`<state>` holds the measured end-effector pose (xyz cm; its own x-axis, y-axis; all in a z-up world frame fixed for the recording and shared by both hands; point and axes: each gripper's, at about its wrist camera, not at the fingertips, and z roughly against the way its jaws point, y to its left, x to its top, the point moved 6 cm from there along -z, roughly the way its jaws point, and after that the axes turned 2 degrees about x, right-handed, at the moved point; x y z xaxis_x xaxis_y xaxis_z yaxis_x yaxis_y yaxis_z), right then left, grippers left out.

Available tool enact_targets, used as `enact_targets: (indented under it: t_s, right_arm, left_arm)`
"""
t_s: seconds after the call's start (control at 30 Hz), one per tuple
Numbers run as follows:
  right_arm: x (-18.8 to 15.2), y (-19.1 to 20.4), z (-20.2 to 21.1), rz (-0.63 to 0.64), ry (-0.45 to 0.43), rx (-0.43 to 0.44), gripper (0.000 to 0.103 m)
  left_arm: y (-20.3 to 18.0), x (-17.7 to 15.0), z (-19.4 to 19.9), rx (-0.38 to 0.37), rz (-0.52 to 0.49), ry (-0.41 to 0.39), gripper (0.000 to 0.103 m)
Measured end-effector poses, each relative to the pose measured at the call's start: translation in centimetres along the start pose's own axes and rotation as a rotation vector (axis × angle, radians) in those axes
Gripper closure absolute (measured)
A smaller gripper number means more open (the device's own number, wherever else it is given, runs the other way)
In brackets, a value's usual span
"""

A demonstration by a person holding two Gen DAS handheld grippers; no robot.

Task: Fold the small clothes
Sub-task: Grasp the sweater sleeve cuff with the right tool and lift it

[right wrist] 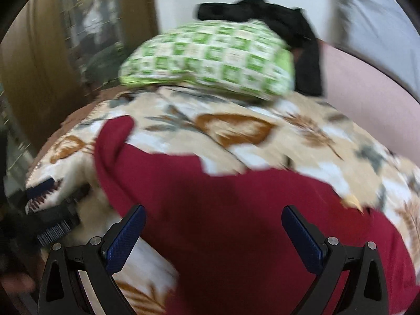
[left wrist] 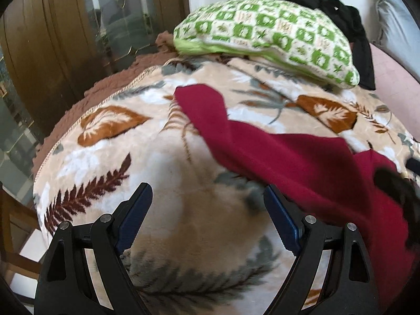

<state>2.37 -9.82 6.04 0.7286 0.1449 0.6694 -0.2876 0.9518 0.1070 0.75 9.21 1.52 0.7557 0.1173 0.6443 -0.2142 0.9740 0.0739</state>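
Right wrist view: right gripper [right wrist: 214, 223] spread wide over red garment [right wrist: 223, 210] on leaf-patterned blanket [right wrist: 328, 157]; left gripper [left wrist: 207, 204] likewise released.

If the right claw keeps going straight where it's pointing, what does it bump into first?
Most likely the dark red cloth. The right claw is open, and the cloth fills the space between and ahead of its fingers, lying on the leaf-print blanket. The picture is blurry, so how near it is is unclear.
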Motion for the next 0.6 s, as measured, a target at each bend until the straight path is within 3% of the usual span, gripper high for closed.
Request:
enact_targets:
  t_s: [0.13, 0.27, 0.47, 0.6]
  right_arm:
    - [3.7, 3.7, -3.4, 0.04, 0.039, 0.098, 0.022]
    - [7.4, 7.8, -7.5, 0.065, 0.083, 0.193, 0.031]
    - [9.8, 14.3, -14.1, 0.101, 0.173, 0.315, 0.032]
    - [9.9, 17.0, -17.9, 0.148, 0.232, 0.309, 0.032]
  left_arm:
    - [1.1, -0.3, -0.4, -0.006, 0.034, 0.02, 0.016]
    - [2.5, -0.5, -1.1, 0.006, 0.062, 0.043, 0.016]
    - [4.3, -0.7, -3.1, 0.014, 0.125, 0.091, 0.016]
    - [4.8, -0.9, -4.0, 0.023, 0.142, 0.114, 0.016]
